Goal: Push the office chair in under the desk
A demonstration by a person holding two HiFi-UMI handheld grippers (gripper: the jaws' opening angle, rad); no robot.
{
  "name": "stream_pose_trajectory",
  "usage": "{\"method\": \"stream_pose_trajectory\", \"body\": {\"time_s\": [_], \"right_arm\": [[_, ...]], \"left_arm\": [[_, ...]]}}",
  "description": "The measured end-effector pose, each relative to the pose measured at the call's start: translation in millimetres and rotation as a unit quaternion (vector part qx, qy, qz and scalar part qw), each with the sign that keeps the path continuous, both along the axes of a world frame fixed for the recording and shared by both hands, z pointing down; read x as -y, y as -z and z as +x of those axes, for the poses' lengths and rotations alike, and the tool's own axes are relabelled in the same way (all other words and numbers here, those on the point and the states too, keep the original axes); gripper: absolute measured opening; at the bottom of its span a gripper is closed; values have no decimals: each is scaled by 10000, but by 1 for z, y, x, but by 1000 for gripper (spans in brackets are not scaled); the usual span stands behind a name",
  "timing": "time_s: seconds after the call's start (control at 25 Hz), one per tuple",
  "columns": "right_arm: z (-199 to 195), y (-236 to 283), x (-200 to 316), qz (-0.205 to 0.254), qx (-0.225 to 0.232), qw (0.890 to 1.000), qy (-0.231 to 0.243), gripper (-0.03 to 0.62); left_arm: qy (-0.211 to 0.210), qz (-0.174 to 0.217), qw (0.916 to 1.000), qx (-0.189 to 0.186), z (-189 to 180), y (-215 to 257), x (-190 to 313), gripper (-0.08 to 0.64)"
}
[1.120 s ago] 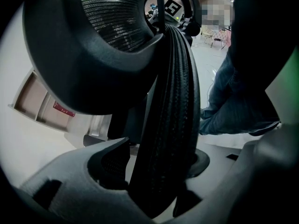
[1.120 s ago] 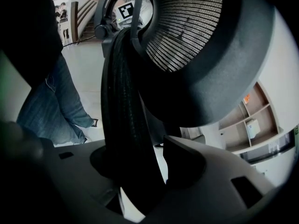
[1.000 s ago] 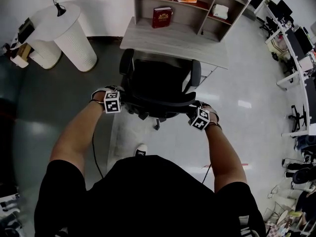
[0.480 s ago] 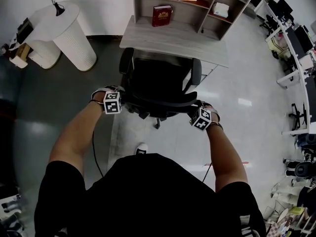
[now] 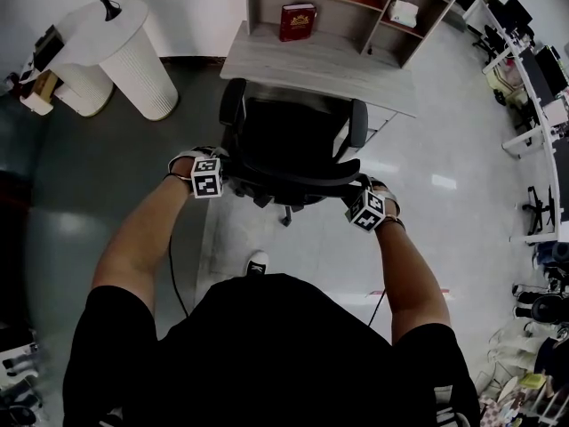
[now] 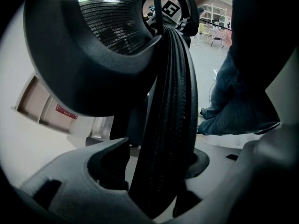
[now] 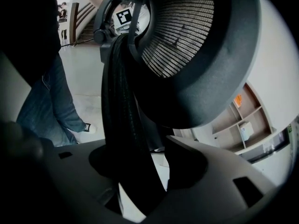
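The glossy floor (image 5: 293, 265) is the biggest thing here, smooth and hard, so we judge the castors will roll easily. At its far side stands the grey tabletop (image 5: 302, 60), with an open shelf unit (image 5: 356, 7) on top. The office chair (image 5: 289, 136) sits square to the tabletop. Its seat front is at the tabletop's near edge, perhaps just beneath, and its armrests are just beside that edge. We cannot tell how far under it reaches.

The chair looks bulky but free-rolling and rigid in the frame, and its mesh back (image 6: 112, 17) looks springy. We would therefore push on the stiff backrest rim (image 5: 293, 183), near both ends, keeping the force even so the chair does not swivel. The armrests may catch the tabletop edge.

Our left claw (image 5: 222, 174) straddles the rim's left end. The rim leans on one jaw, a sliver of light shows beside the other, and the hold is loose, not clenched. Our right claw (image 5: 356, 194) straddles the right end. Its jaws have just eased wider with the rim between them, so it is released too.
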State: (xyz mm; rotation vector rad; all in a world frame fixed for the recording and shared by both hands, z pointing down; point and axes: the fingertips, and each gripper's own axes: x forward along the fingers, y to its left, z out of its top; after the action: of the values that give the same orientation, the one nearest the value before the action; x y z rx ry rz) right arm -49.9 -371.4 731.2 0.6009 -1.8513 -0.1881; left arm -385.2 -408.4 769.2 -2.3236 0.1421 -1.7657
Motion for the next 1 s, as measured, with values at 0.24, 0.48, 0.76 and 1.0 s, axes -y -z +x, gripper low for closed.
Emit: {"method": "stream_pose_trajectory", "body": {"time_s": [0.24, 0.48, 0.76, 1.0], "right_arm": [[1, 2, 1, 143, 92, 9994, -305, 262], [5, 11, -4, 216, 23, 9982, -566, 276], [18, 37, -24, 451, 253, 9958, -752, 276], [27, 79, -52, 932, 1297, 9771, -1403, 275]], "left_arm": [[447, -105, 9989, 21, -4, 0, -1, 284], [750, 140, 9968, 257, -12, 3, 1, 287], [1300, 329, 9910, -5, -27, 31, -6, 287], [1963, 665, 9719, -1114, -22, 80, -31, 277]]}}
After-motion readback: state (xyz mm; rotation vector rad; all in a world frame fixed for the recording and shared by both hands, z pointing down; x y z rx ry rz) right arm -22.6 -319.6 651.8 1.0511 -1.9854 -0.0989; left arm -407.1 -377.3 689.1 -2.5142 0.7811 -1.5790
